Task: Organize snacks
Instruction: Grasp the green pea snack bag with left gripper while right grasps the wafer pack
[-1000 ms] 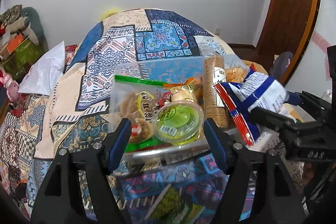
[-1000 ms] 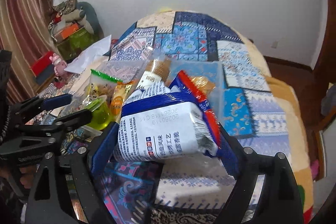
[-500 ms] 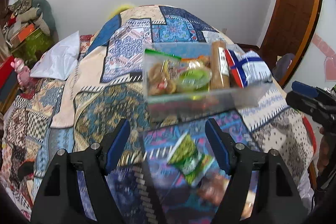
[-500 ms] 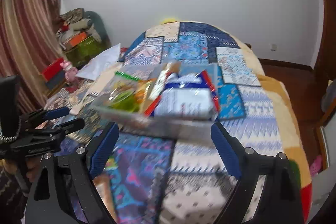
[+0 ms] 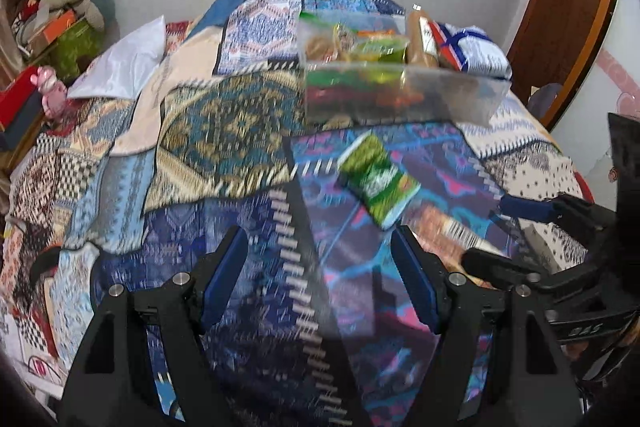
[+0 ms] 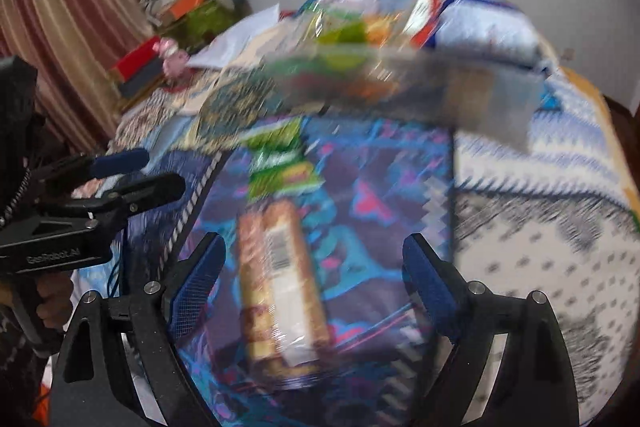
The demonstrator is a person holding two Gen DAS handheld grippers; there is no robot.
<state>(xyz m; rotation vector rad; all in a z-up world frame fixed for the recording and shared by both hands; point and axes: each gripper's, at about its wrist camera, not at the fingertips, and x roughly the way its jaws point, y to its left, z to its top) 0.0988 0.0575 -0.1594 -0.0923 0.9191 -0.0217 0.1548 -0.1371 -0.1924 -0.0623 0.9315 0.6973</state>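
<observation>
Left wrist view: patchwork bedspread against a white wall. The clear bin already contains several snacks. The green packet lies loose just before it. Left gripper: jaws spread, empty.

Right wrist view: biscuit pack lies loose between the spread, empty jaws of the right gripper. Two items likely remain.

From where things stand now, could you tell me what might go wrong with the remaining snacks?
1. The blue-and-white bag rides above the rim of the clear bin; more items could push it out.
2. The biscuit pack is long, so the right gripper may tip it.
3. The soft quilt may let the green packet slide.
</observation>
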